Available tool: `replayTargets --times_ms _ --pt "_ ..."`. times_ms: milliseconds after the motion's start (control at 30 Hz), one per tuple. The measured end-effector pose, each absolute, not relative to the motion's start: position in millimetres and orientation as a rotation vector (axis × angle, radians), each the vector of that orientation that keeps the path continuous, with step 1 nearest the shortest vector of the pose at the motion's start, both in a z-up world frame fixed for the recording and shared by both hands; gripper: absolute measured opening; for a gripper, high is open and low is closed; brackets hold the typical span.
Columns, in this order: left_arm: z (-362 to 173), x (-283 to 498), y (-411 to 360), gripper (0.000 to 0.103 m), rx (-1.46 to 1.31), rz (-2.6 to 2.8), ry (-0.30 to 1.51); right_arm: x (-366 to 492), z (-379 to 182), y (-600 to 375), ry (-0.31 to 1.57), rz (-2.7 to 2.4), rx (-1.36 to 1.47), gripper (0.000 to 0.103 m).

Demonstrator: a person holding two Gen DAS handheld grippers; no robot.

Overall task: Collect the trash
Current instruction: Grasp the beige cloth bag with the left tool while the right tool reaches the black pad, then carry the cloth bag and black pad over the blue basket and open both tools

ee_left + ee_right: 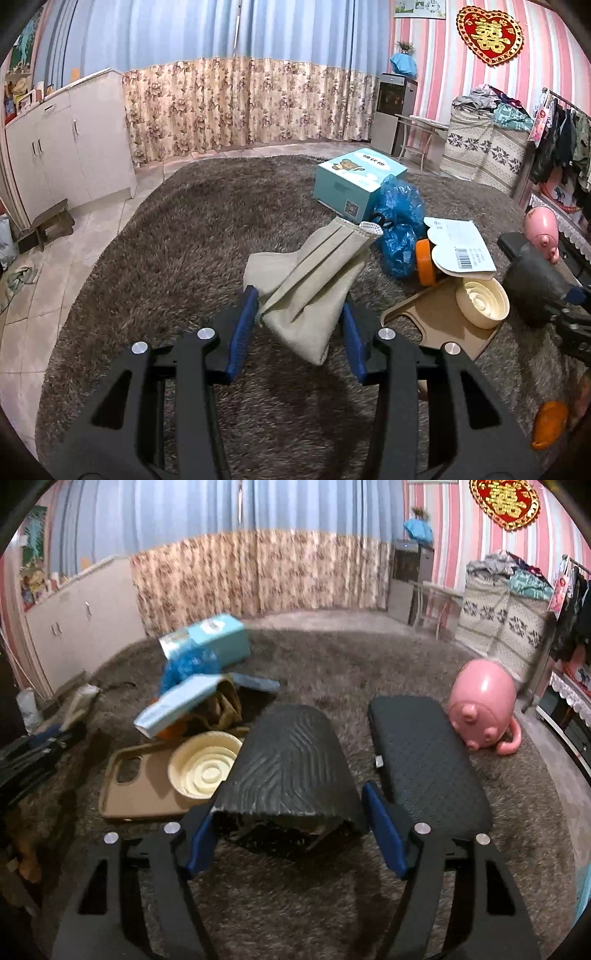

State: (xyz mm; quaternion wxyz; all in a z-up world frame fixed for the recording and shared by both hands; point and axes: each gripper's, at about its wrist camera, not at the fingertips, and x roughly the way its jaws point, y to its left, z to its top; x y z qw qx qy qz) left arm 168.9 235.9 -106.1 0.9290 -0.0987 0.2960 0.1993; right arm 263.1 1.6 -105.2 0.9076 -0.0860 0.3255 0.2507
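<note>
Left wrist view: my left tongs (299, 317) clamp a folded beige cloth bag (310, 280) at frame centre. Right wrist view: my right tongs (291, 823), parted, straddle a black ribbed curved piece (291, 760), centre frame; contact unclear.

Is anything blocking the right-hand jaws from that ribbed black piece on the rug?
Nothing visible does. The ribbed black piece already lies between the right gripper jaws, with only bare rug beneath. The black padded slab lies beside it, outside the jaws.

Both the left gripper (300, 314) and right gripper (291, 819) had black frames, blue pads and silver round screws.
</note>
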Motion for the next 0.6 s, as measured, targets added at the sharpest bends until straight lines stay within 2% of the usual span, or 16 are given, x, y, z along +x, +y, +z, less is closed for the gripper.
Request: replayTargets --times_ms 267,433,600 --pt "-95.7 174.0 221.4 0.042 -0.137 0.438 0.586 231.7 -58.6 -83.3 0.551 0.387 -0.103 0.071" --pt "-55.8 177.2 185.9 0.042 -0.133 0.377 0.521 208.9 -27.2 -167.3 0.491 0.202 -0.062 0.071" --pt "-13.9 187.3 117.9 0.042 -0.092 0.243 0.446 198.5 -9.9 -245.8 0.455 0.018 -0.034 0.071"
